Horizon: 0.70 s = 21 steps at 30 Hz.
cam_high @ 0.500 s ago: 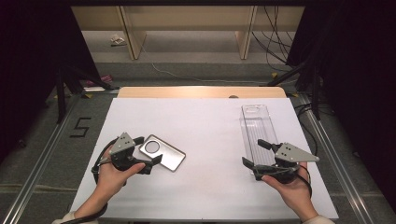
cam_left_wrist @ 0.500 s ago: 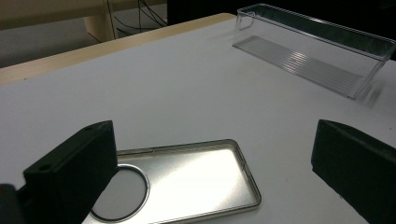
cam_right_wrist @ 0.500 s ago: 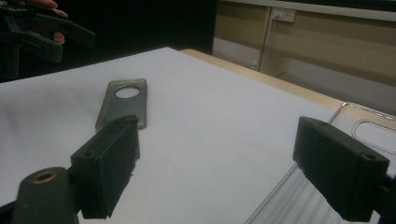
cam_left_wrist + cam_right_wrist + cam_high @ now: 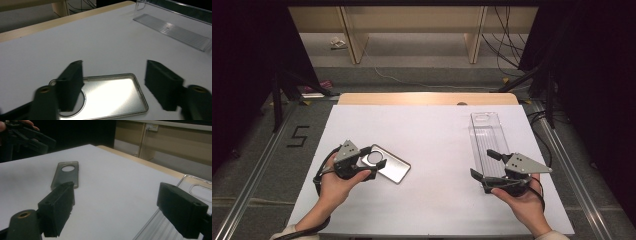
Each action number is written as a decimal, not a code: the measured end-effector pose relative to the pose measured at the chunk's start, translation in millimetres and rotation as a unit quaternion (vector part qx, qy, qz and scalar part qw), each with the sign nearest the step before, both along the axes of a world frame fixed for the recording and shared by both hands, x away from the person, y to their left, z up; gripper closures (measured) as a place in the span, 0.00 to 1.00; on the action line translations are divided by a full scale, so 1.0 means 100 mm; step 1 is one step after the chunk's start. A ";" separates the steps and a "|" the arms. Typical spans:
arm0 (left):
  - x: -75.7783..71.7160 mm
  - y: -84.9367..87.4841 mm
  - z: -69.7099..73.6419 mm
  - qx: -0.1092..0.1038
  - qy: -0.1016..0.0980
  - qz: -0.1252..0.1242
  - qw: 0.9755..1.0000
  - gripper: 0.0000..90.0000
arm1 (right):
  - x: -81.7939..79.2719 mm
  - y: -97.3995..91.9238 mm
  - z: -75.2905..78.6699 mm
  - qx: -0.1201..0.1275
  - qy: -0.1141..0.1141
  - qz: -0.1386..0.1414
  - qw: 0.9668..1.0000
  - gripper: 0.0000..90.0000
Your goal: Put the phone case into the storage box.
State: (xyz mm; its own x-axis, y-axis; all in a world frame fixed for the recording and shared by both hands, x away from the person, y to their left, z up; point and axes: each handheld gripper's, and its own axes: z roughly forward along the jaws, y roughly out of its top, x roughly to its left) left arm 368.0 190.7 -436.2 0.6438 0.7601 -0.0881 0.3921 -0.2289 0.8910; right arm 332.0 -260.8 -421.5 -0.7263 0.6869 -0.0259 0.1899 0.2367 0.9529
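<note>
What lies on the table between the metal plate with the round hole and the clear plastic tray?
Nothing: in the high view, bare white tabletop separates the metal plate from the clear tray.

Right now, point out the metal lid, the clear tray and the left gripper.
metal lid [image 4: 117,96]: left gripper view, its shiny flat face.
clear tray [image 4: 486,136]: high view, its ribbed floor.
left gripper [image 4: 376,163]: high view, between the jaw tips.

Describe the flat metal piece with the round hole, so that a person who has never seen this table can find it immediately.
Start at the white table sheet and go to its left half, just in front of the left gripper, whose open jaws stand over one end. There lies the flat metal piece, a shiny rounded rectangle with a raised rim and a round hole at one end. The other item, the clear plastic tray, is long, transparent and on the right.
</note>
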 end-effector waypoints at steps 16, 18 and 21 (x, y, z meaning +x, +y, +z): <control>0.45 -0.56 -0.13 0.056 0.063 -0.001 0.996 1.00 | -0.01 0.03 0.01 -0.003 -0.004 0.003 1.000 0.18; 0.47 -0.61 -0.17 0.064 0.067 -0.004 0.996 1.00 | -0.01 0.02 0.01 -0.003 -0.004 0.003 1.000 0.18; 0.51 -0.68 -0.22 0.070 0.073 -0.005 0.995 1.00 | -0.01 0.03 0.00 -0.003 -0.002 0.004 1.000 0.18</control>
